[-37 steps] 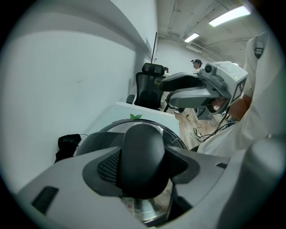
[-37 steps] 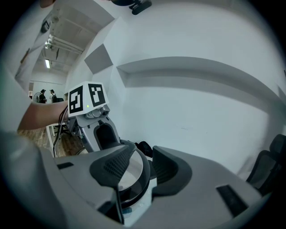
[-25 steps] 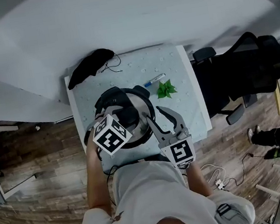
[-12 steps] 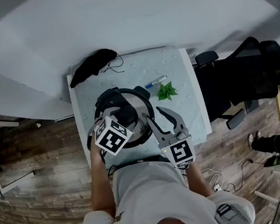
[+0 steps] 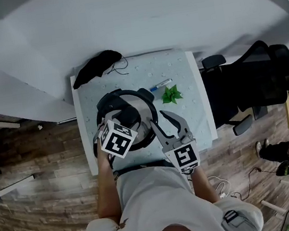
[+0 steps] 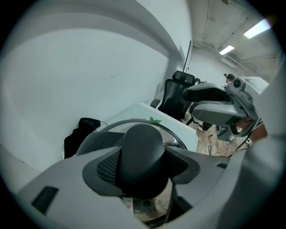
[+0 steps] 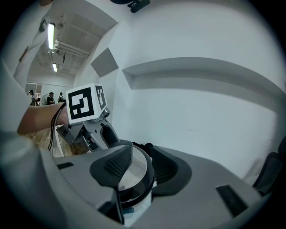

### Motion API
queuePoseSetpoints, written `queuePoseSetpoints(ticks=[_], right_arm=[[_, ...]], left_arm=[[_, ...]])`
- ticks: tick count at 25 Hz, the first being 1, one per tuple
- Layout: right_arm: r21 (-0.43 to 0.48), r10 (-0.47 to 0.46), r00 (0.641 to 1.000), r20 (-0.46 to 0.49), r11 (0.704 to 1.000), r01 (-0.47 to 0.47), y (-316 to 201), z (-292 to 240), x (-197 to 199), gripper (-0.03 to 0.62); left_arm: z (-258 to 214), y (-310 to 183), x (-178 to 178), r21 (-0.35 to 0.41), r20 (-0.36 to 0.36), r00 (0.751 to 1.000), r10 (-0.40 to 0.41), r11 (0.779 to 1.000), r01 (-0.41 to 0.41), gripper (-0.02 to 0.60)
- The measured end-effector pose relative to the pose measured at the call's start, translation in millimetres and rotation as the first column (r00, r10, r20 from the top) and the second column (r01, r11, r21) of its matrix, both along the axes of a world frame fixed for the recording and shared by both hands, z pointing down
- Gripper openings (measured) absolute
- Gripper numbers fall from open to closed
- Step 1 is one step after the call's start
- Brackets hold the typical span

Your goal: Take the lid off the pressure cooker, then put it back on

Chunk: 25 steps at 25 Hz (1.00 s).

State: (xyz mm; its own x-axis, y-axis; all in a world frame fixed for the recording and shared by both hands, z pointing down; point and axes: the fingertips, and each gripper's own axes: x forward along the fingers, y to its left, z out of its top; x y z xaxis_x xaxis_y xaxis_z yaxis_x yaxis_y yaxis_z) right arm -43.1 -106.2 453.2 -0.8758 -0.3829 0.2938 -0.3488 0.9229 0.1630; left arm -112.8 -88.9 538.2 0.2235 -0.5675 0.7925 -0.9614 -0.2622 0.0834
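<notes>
A steel pressure cooker [image 5: 142,110] with a black-rimmed lid stands on the pale table [image 5: 180,64]. In the head view my left gripper [image 5: 126,119] reaches down from the near left onto the lid's black knob [image 5: 129,117]. In the left gripper view, the left gripper [image 6: 143,167] is shut on that knob [image 6: 143,152], a pad pressed to each side. My right gripper [image 5: 158,118] lies at the cooker's right edge. In its own view the right gripper [image 7: 138,167] stands open astride the lid's rim [image 7: 149,172], one finger over the steel lid, the other outside the pot.
A black cloth [image 5: 94,67] lies at the table's far left corner. A blue-capped pen [image 5: 160,84] and a green leaf sprig [image 5: 171,94] lie right of the cooker. A black office chair [image 5: 256,74] stands beside the table's right edge.
The left gripper has rolled on the knob, its marker cube turning and shifting a little to the right. The right gripper has kept its place at the rim.
</notes>
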Motion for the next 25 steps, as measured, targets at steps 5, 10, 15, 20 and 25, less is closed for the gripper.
queuePoseSetpoints(ticks=[5,10,15,20,25], right_arm=[[0.0,0.002,1.0,-0.001,1.0,-0.002,1,2,1,0.156],[0.008,0.018,1.0,0.005,1.0,-0.018,3,0,1,0.153],[0.002,0.043,0.999,0.015,0.999,-0.043,7,1,0,0.147],[0.011,0.044,0.999,-0.005,0.999,-0.044,19,6,-5,0.146],[0.014,0.068,0.998,-0.008,0.998,-0.068,29,7,-12,0.146]], left_arm=[[0,0,-2,0.043,0.004,1.0,-0.028,0.999,0.028,0.281],[-12,-4,-1,0.177,-0.005,0.999,-0.038,0.984,0.038,0.316],[-55,-3,-11,0.433,-0.01,0.995,-0.097,0.897,0.092,0.309],[-79,21,-25,0.577,-0.02,0.986,-0.164,0.804,0.145,0.278],[-80,43,-32,0.613,-0.054,0.983,-0.177,0.771,0.173,0.267]])
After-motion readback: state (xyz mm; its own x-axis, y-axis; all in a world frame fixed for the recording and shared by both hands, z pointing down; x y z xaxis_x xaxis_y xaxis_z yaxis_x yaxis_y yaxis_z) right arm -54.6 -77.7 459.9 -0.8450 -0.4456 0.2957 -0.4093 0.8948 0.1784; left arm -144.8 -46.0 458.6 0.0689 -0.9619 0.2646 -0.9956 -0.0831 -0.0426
